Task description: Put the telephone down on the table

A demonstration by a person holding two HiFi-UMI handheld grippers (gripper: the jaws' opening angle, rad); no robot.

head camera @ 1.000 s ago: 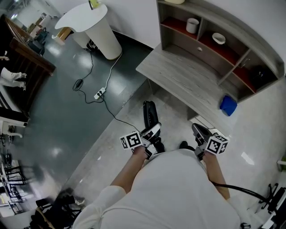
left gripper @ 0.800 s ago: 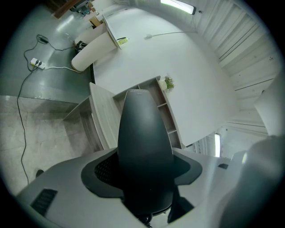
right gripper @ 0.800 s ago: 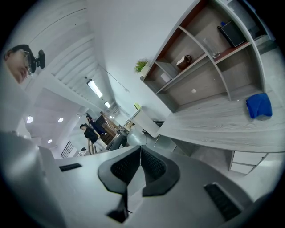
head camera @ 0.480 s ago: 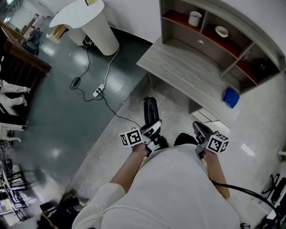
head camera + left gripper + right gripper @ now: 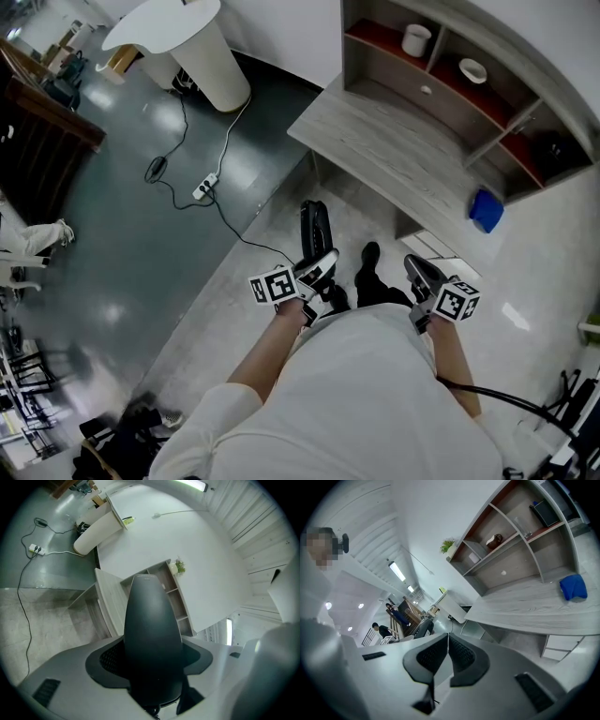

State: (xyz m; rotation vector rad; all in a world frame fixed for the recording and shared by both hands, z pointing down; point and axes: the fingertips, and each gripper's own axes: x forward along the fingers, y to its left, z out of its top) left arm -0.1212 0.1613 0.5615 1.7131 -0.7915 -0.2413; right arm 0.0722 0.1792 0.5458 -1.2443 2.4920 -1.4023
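Left tool (image 5: 317,277) is clamping its jaws on the black telephone (image 5: 151,639), which is sticking out forward past the jaw tips, in the air and well short of the grey wooden bench (image 5: 394,159) ahead of the tool. Right tool (image 5: 446,656) is hanging to the right of the left one, jaws pressed together on nothing, pointing at the same bench, with a blue object (image 5: 573,587) lying on the bench ahead and to its right. Both tools are being held low and close in front of the person's body.
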